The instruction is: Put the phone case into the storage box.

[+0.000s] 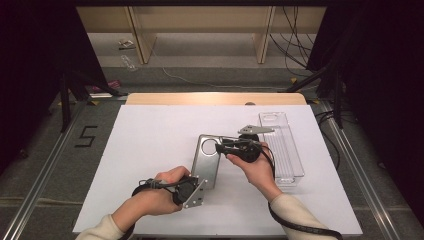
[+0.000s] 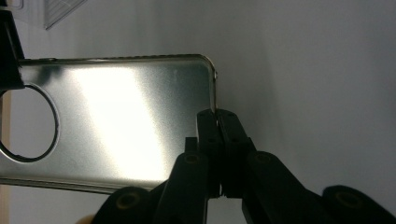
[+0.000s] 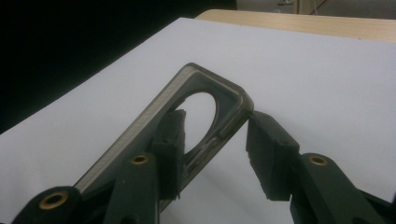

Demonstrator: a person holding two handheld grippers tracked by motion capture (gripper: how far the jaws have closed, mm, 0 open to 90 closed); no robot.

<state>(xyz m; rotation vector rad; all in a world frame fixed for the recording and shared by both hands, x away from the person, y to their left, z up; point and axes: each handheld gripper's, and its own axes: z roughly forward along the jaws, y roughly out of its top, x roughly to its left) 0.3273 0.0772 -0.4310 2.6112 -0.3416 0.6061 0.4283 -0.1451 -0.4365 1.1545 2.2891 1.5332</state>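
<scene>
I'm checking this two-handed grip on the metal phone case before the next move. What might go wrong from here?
1. The left gripper pinches only the thin edge of the phone case, so the case may pivot or slip out.
2. The right gripper straddles the camera-hole end with a gap at one pad; closing there may push the case sideways.
3. The clear tray lies close beside the right hand and might get bumped.

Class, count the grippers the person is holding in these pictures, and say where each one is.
2. The left gripper is at the near end of the silver phone case, jaws shut on its edge; the right gripper is at its far end, by the round cutout.
</scene>
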